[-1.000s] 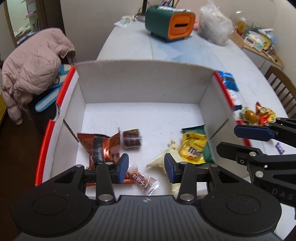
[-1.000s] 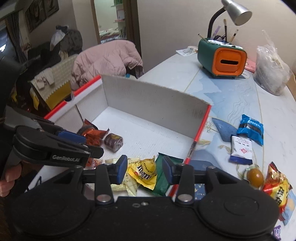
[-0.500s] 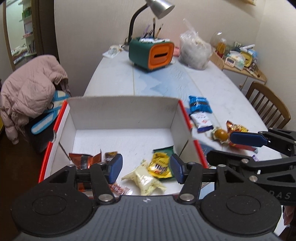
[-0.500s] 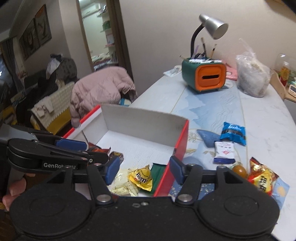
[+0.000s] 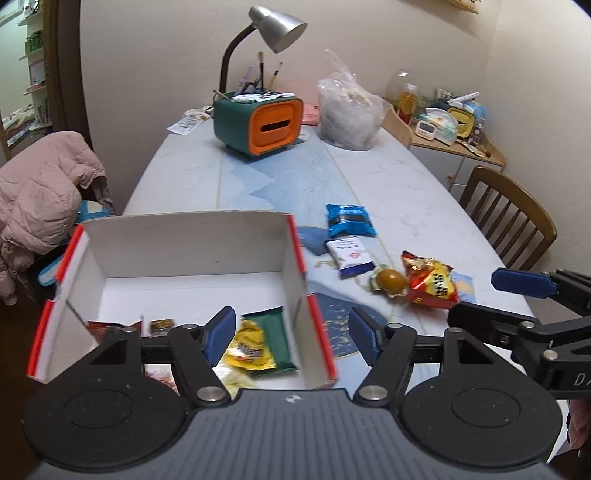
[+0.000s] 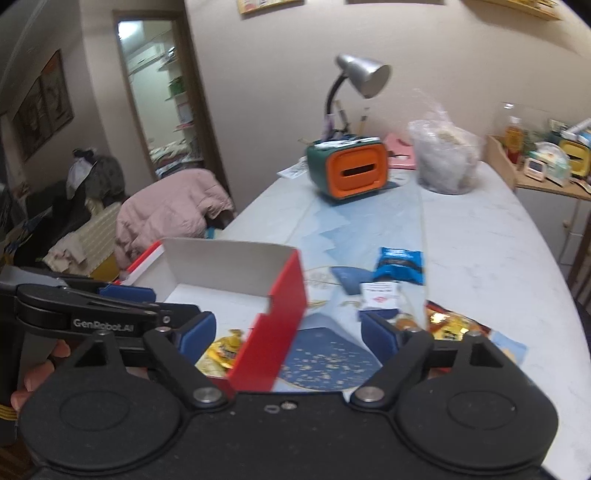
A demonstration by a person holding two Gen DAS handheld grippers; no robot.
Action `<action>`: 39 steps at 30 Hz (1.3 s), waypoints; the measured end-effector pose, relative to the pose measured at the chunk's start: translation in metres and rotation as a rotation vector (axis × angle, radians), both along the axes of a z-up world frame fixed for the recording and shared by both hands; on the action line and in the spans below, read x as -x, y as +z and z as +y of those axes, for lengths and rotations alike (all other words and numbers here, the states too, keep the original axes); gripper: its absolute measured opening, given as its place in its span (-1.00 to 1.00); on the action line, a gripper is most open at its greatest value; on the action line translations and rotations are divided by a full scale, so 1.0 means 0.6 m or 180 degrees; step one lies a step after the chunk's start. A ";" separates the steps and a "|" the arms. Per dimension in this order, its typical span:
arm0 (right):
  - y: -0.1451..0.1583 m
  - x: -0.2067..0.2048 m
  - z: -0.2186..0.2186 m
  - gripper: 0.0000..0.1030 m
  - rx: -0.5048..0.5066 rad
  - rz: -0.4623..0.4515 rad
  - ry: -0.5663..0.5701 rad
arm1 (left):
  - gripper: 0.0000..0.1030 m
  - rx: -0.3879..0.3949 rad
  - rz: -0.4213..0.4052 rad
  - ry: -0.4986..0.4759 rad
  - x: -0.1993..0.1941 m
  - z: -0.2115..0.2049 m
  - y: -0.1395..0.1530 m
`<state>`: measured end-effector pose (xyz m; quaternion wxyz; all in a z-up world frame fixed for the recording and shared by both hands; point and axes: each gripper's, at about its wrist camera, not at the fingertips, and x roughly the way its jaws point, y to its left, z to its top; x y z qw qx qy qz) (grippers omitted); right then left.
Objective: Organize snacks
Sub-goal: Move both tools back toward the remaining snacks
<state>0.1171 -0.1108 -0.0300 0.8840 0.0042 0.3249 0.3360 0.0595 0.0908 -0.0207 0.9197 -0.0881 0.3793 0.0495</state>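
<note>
While several snacks already lie in the white box (image 5: 192,254) at the left, such as the yellow candy bag (image 5: 249,350) on a green packet (image 5: 277,332), the task looks about half done. The left gripper (image 5: 288,334) and right gripper (image 6: 286,334) have just been opening their fingers, with nothing held between them. On the worktop (image 5: 406,192) to the right wait the blue packet (image 5: 349,219), white packet (image 5: 349,254), round brown sweet (image 5: 391,279) and orange bag (image 5: 430,282).

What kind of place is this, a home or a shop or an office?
Most likely a home, a dining or living room. A wooden chair stands at the long table, a pink jacket hangs over a seat, and a desk lamp stands on the table beside household clutter.
</note>
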 end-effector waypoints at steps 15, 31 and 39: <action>-0.034 -0.035 -0.157 0.95 0.0161 0.0024 -0.0293 | 0.44 0.0180 0.0016 -0.0188 -0.070 -0.120 -0.018; -0.127 -0.106 -0.265 0.94 0.0579 0.0267 -0.0245 | 0.44 0.0159 0.0487 -0.0456 -0.229 -0.255 -0.086; -0.187 -0.141 -0.264 0.87 0.0735 0.0472 -0.0055 | 0.44 0.0165 0.0779 -0.0588 -0.307 -0.288 -0.122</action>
